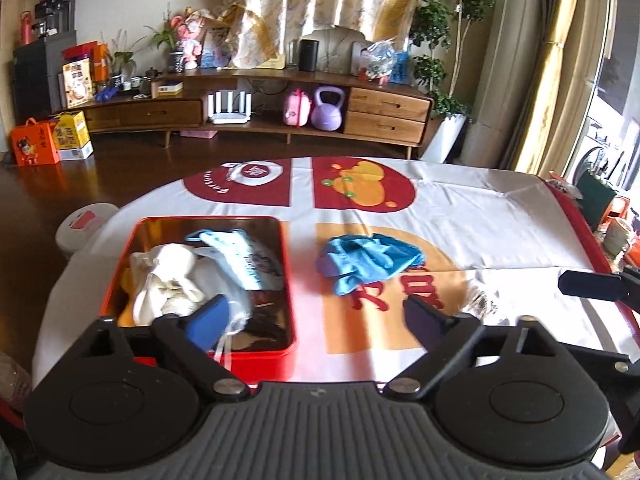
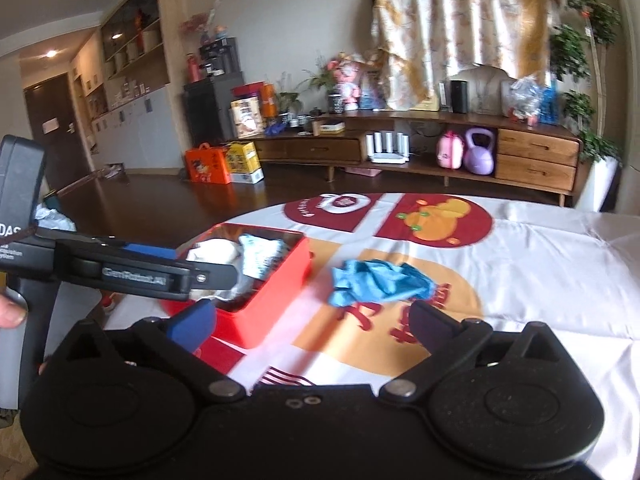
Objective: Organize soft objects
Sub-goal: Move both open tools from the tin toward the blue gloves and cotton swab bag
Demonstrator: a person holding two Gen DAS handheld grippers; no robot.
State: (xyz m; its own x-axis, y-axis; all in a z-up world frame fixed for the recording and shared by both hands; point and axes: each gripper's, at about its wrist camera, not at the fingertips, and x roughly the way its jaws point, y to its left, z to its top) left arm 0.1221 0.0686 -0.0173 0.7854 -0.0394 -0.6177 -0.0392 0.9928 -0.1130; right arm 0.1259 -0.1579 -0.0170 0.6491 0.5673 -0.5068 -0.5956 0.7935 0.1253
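**Box nearly packed, one blue cloth left out**

Box (image 1: 208, 280), red and open-topped, sits near the table's left edge on the printed tablecloth (image 1: 500, 220). It already holds a white cloth (image 1: 168, 280) bunched at its left side and a pale blue printed cloth (image 1: 240, 256) draped toward its right wall, so it looks to be the collecting place for the soft things. Something dark lies at the box's near end; what it is cannot be told.

The left gripper (image 1: 316, 320) hovers at the near edge of the table, fingers spread wide and holding nothing, its left finger over the box's near end. Most likely it is either clear of a drop or lined up for another reach.

Right of the box, apart from it, a crumpled blue cloth (image 1: 370, 260) lies on the orange circle of the print, toward the table's middle. It seems the one piece not yet put away.

The right gripper (image 2: 312, 320) hangs low at the near edge, fingers wide apart and empty, with the blue cloth just ahead between them, a sensible stance for taking it next.
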